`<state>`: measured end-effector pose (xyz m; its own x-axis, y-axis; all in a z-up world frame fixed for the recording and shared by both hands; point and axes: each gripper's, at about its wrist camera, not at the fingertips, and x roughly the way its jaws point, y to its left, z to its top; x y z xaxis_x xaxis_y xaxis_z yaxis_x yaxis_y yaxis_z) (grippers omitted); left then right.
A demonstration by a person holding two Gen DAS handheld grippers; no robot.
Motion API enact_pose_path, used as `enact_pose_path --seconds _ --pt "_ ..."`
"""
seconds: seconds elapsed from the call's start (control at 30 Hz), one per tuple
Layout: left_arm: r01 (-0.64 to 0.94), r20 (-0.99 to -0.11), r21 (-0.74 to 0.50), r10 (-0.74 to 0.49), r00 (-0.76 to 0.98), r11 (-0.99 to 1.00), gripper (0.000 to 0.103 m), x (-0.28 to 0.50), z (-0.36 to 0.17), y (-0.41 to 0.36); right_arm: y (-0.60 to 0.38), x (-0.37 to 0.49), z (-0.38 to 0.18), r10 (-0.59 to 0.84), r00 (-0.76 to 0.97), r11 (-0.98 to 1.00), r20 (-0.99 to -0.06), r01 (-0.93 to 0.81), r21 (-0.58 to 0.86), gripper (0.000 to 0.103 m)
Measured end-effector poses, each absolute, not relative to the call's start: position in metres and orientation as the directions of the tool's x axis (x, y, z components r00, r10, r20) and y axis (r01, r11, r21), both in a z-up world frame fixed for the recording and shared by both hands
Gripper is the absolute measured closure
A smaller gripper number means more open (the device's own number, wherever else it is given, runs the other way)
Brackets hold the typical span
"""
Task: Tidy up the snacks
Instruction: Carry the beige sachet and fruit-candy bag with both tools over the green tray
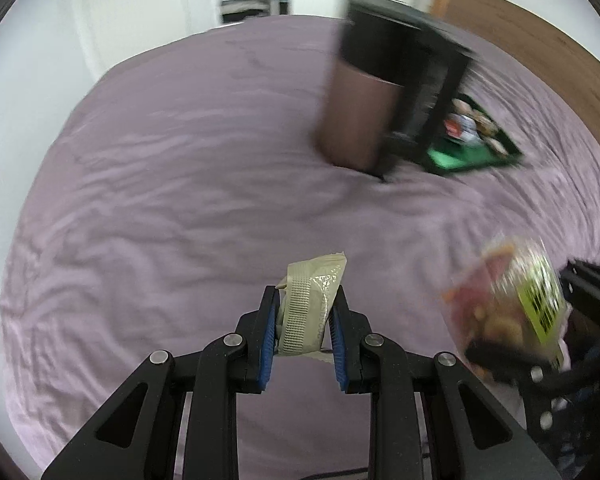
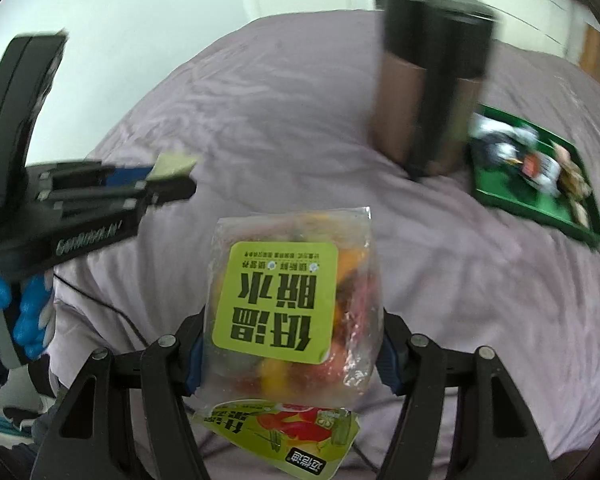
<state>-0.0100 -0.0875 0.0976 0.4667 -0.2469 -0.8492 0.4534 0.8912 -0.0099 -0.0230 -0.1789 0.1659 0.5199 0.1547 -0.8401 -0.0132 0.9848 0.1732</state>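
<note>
Both hands are up over the bed [image 1: 160, 168], covered in a wrinkled lilac sheet. The left gripper [image 1: 305, 334] has its jaws drawn in tight on a small beige sachet [image 1: 312, 304], blue pads pressing its two sides; the printing on it is too faint to read. The right gripper [image 2: 290, 354] pinches a clear bag of dried fruit [image 2: 292, 300] with a lime-green label; the bag hides most of both pads [image 2: 388, 360], so only slivers of blue show at its edges. From the left wrist view the same bag [image 1: 508, 308] appears at lower right, smeared by blur, with the right gripper's body cut off by the frame edge. From the right wrist view the left gripper [image 2: 168, 176] sits at left, seen side on, a corner of the sachet [image 2: 176, 164] peeping out. Further back on the bed stands a blurred brown cylindrical container with a black top [image 2: 428, 80], and just beside it a green tray [image 2: 496, 196] holding several wrappers too smeared to identify; its near corner is hidden behind the container in the left wrist view
</note>
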Motion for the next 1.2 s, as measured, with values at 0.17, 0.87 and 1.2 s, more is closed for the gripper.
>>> enact_pose_path --seconds 0.17,0.87,1.2 --pt "0.556 -0.856 -0.005 -0.291 0.427 0.831 0.083 -0.031 0.103 -0.158 -0.238 -0.049 0.174 0.097 0.570 0.979 -0.816 0.093 0.181 0.034" --pt "0.575 -0.835 -0.002 -0.318 0.449 0.818 0.082 0.072 0.104 -0.378 -0.459 -0.008 0.174 -0.104 0.623 0.918 -0.775 0.359 0.166 0.034" --pt "0.498 -0.841 0.029 -0.248 0.480 0.866 0.082 0.142 0.051 -0.416 -0.509 0.069 0.136 -0.119 0.596 0.917 -0.794 0.373 0.143 0.034"
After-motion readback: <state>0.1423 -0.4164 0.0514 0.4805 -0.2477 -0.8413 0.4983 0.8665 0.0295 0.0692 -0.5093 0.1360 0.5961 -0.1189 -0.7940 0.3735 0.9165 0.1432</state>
